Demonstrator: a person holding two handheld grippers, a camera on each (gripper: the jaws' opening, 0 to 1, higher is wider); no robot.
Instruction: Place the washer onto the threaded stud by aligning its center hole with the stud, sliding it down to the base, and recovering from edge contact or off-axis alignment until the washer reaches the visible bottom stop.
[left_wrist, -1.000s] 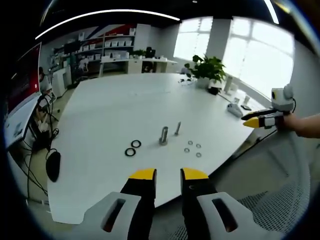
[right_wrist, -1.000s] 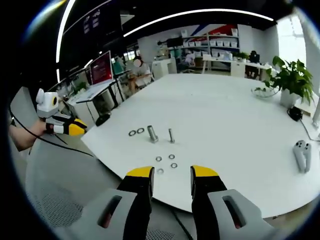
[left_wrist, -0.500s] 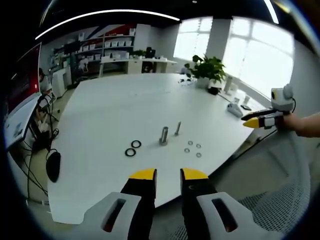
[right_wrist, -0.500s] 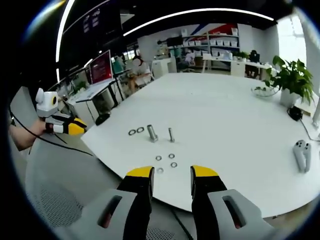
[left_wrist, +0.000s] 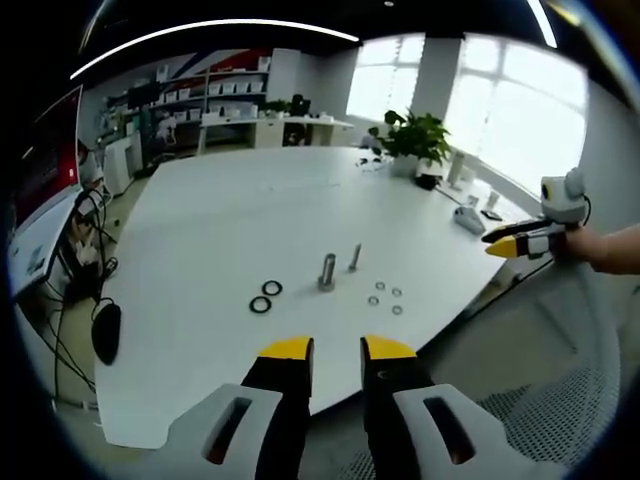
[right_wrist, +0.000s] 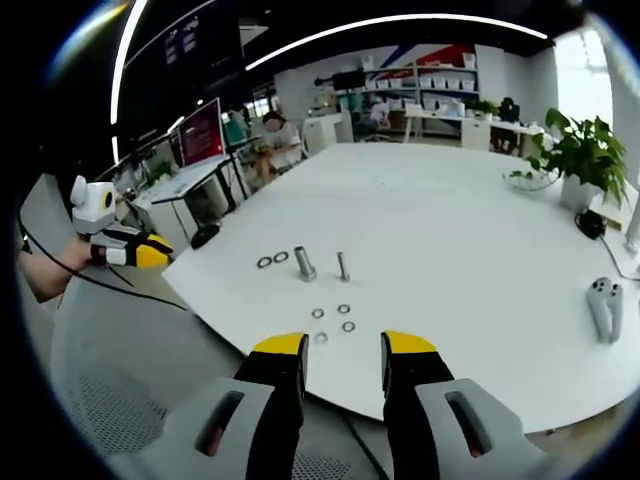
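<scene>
Left gripper: I hold it off the near edge of the table, jaws parted by a narrow gap with nothing between them.
Right gripper: likewise short of the table edge, jaws apart and empty.
Threaded stud: stands upright on the white top, slim and bare; a thicker stud stands just beside it.
Small washers: several pale metal rings lie flat in a loose cluster near the studs, on the side towards the right gripper; none is on a stud.
Dark rings: two larger ones lie flat on the thicker stud's other side.
Handling (my judgement): a washer looks thin, stiff, light and slippery, lying flush on a smooth surface. I expect to pinch it across the outer rim, leaving the centre hole clear; tipping or sliding it up on edge may be needed first.
Risk: a flat ring may skate away under a closing jaw.
</scene>
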